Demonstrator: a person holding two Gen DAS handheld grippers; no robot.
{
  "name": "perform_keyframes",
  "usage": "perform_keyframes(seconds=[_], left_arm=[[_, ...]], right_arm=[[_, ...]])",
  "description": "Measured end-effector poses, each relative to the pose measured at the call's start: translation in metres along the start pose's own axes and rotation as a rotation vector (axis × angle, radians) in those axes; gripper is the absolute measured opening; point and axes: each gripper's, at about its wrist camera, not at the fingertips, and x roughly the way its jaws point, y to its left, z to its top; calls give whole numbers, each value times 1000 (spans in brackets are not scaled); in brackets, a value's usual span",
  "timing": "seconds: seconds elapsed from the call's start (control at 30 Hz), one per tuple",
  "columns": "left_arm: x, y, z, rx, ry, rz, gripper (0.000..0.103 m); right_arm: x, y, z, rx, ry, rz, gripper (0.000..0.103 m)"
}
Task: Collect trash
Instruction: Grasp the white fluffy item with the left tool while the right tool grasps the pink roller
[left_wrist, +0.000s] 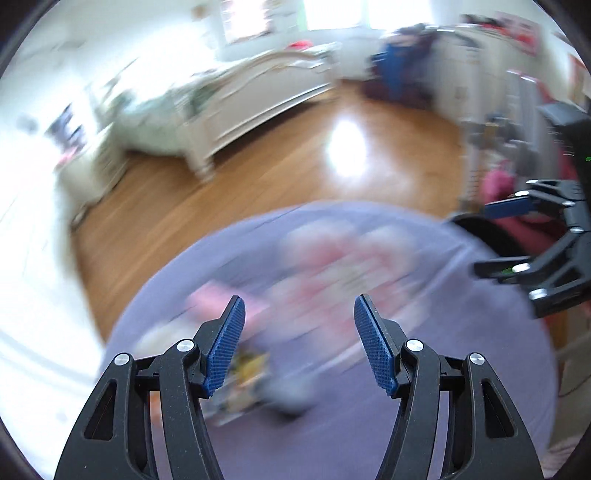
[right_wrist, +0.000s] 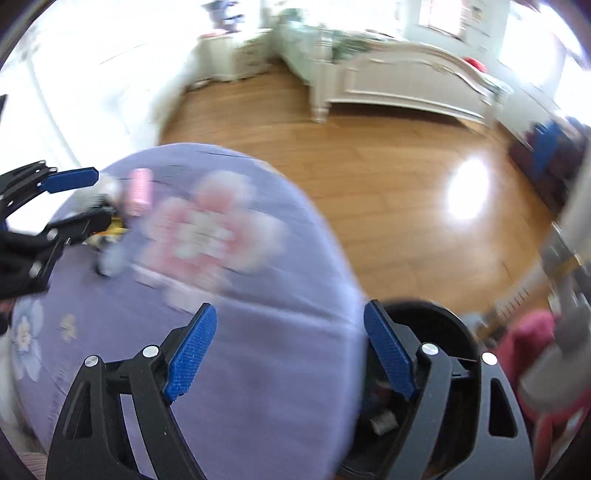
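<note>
A round table (right_wrist: 280, 369) under a purple cloth with a pink flower print at its centre serves as the landmark. The trash (left_wrist: 243, 384) lies on the cloth beside the flower: a blurred cluster of yellow, white and grey items, with a pink cylinder (right_wrist: 139, 192) next to it. The left gripper (left_wrist: 299, 343) hovers above the table over this cluster, jaws apart, nothing between them. The right gripper (right_wrist: 290, 354) hovers over the table edge, jaws apart and empty. A black bin (right_wrist: 443, 328) stands on the floor against the table edge, under the right gripper; small items lie inside it. A wood floor (right_wrist: 369, 177) surrounds the table, with a bright glare patch. Beyond the table, across the floor, stands a white bed (right_wrist: 406, 81). Motion blur obscures finer detail.
</note>
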Motion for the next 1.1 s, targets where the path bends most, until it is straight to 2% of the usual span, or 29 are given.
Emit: perform_keyframes(seconds=[0.07, 0.13, 0.23, 0.3, 0.4, 0.43, 0.47, 0.53, 0.73, 0.9, 0.93, 0.97, 1.0, 1.03, 1.1], left_arm=[[3, 49, -15, -94, 34, 47, 62], [14, 86, -25, -171, 79, 39, 62], [33, 114, -29, -202, 119, 43, 62], [48, 123, -30, -225, 142, 20, 62], [66, 123, -30, -246, 155, -50, 61], [68, 119, -31, -232, 152, -73, 44], [69, 115, -33, -212, 148, -84, 41], [64, 108, -38, -175, 124, -62, 39], [30, 110, -49, -172, 55, -39, 38], [2, 114, -55, -159, 35, -9, 38], [-2, 115, -56, -159, 31, -7, 38], [-3, 116, -54, -162, 30, -8, 38], [-4, 117, -54, -165, 28, -7, 38], [-6, 117, -55, -167, 26, -4, 38], [-9, 116, -57, -169, 22, 1, 38]], right_arm=[[12, 29, 15, -38, 7, 48, 81], [20, 51, 27, -63, 13, 66, 81], [30, 76, 43, -87, 25, 92, 80], [34, 85, 50, -96, 29, 94, 80], [41, 93, 62, -110, 36, 95, 80], [43, 97, 67, -113, 38, 95, 80], [46, 99, 73, -113, 42, 101, 80], [56, 106, 83, -115, 46, 114, 80], [76, 137, 108, -162, 57, 171, 78], [99, 162, 118, -205, 87, 186, 78], [103, 166, 118, -214, 96, 182, 77], [111, 169, 118, -224, 111, 175, 56], [117, 170, 117, -220, 131, 187, 28], [124, 169, 115, -203, 159, 197, 28], [123, 167, 113, -198, 151, 205, 27]])
